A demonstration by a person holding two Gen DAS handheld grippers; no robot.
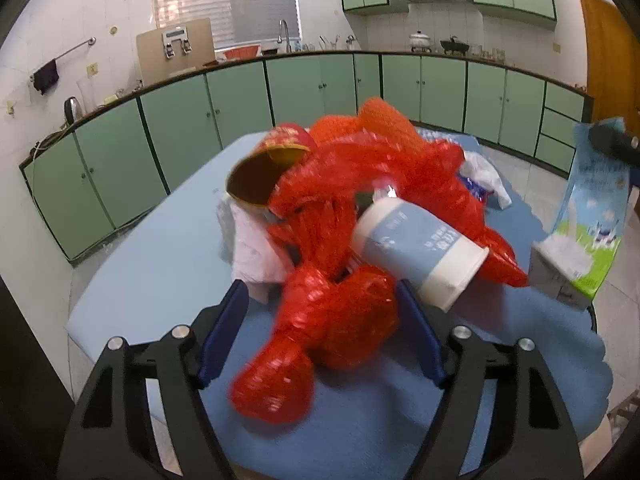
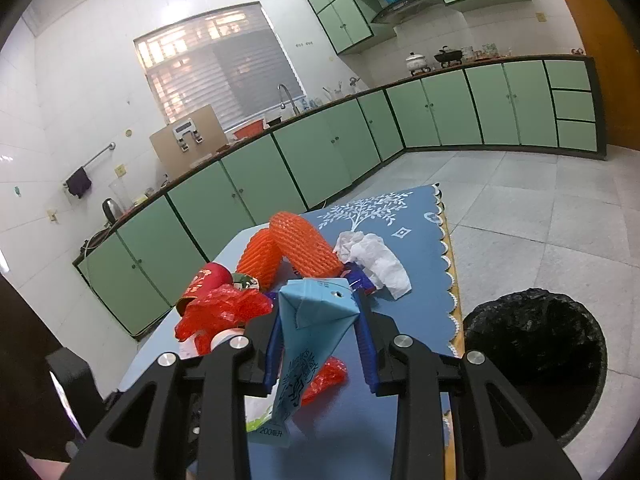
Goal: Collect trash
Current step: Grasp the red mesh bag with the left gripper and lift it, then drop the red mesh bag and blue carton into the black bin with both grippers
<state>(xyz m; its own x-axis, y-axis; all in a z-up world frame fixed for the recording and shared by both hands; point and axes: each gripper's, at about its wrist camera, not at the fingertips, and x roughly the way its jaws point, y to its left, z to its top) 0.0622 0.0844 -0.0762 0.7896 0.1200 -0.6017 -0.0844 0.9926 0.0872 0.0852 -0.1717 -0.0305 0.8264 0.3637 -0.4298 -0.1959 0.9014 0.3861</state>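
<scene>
A heap of trash lies on the blue-clothed table (image 1: 152, 264). My left gripper (image 1: 324, 300) has its blue fingers on both sides of a crumpled red plastic bag (image 1: 340, 280), squeezing it. A white and blue cup (image 1: 420, 252) rests against the bag. A red paper cup (image 1: 264, 176) and orange foam net (image 1: 384, 120) lie behind. My right gripper (image 2: 320, 328) is shut on a blue milk carton (image 2: 308, 332), held above the table; the carton also shows in the left wrist view (image 1: 588, 216). The red bag (image 2: 224, 312), orange net (image 2: 292, 248) and white tissue (image 2: 376, 260) lie beyond it.
A bin lined with a black bag (image 2: 536, 348) stands on the tiled floor right of the table. Green kitchen cabinets (image 1: 240, 112) run along the walls behind. A white plastic bag (image 1: 484, 176) lies at the table's far side.
</scene>
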